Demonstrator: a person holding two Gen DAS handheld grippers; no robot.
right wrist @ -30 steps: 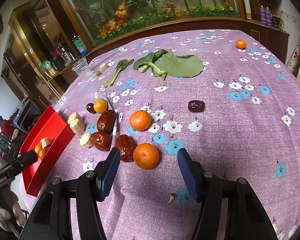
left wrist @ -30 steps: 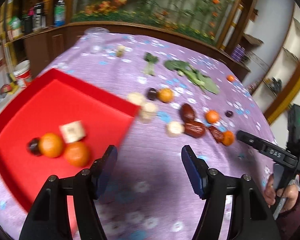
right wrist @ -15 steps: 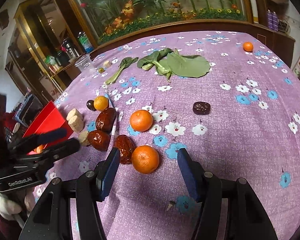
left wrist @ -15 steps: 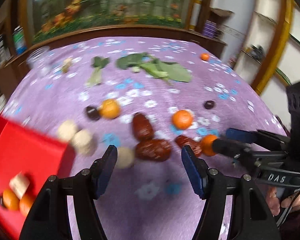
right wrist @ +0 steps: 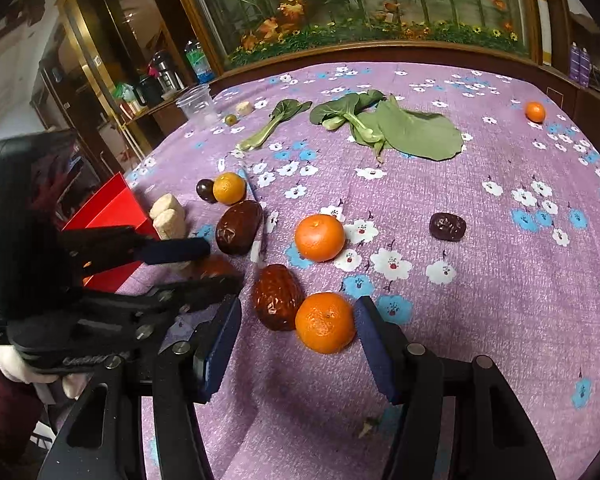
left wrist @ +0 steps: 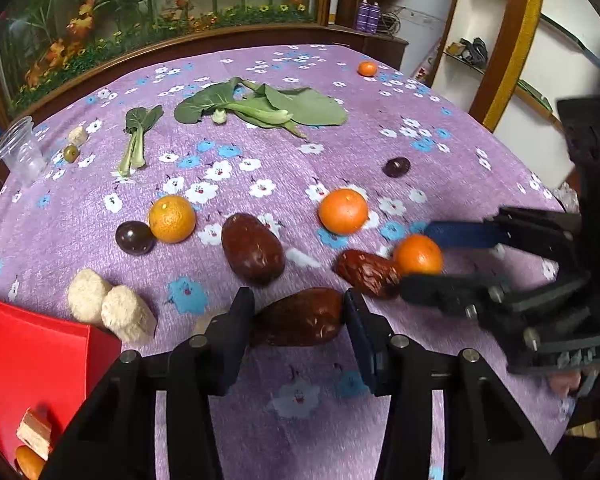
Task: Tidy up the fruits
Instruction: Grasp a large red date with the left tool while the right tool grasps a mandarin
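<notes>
The left tongs (left wrist: 298, 322) stand apart around a large brown wrinkled jujube (left wrist: 300, 322) that lies on the purple flower-printed bench (left wrist: 460, 148). The fruit's long axis runs crosswise between the two fingers, one end toward each pad. Whether the pads touch its ends cannot be told, since the left finger covers that end. In the right wrist view this jujube (right wrist: 216, 267) is mostly hidden behind the left tongs (right wrist: 208, 262) and blurred.

The right tongs (right wrist: 298, 334) are also apart, around a small orange mandarin (right wrist: 326, 322) resting on the bench; the right pad sits just beside it, the left one well off. A second reddish-brown jujube (right wrist: 278, 298) touches the mandarin on its left, its long axis pointing away from the camera.

Further out lie a third dark brown jujube (left wrist: 254, 248), angled away and to the left, another orange mandarin (left wrist: 343, 211), a small round dark plum (left wrist: 134, 237) touching a third mandarin (left wrist: 172, 219), and a small dark date (left wrist: 397, 167) alone.

Two pale rough cylinders (left wrist: 110, 310) sit at the corner of a red plastic tray (left wrist: 32, 356), which is cut off by the frame's edge. Inside it a tan block (left wrist: 34, 434) and an orange fruit (left wrist: 28, 466) show only partly, behind the left tongs' body
</notes>
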